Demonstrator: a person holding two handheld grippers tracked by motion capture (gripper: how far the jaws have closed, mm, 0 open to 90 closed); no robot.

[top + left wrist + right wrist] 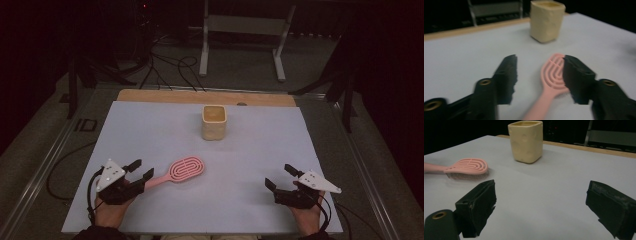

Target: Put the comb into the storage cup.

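A pink hairbrush (pixel 186 169) lies flat on the white mat, its handle pointing at my left gripper (pixel 141 169). In the left gripper view the brush (pixel 551 75) runs between the two black jaws, which stand apart and do not press on it; the right jaw hides part of its head. The gripper (pixel 540 71) is open. A pale yellow square cup (pixel 214 122) stands upright at the back centre of the mat. My right gripper (pixel 280 176) rests at the front right, open with nothing between its fingers. In the right gripper view the cup (pixel 526 141) and brush (pixel 467 167) are well ahead of it.
The white mat (pixel 260 145) covers the table, with a wooden strip (pixel 150 96) along the far edge. Beyond it, on the dark floor, are a metal stand (pixel 245 35) and loose cables (pixel 170 70). A rail (pixel 45 165) runs along the left side.
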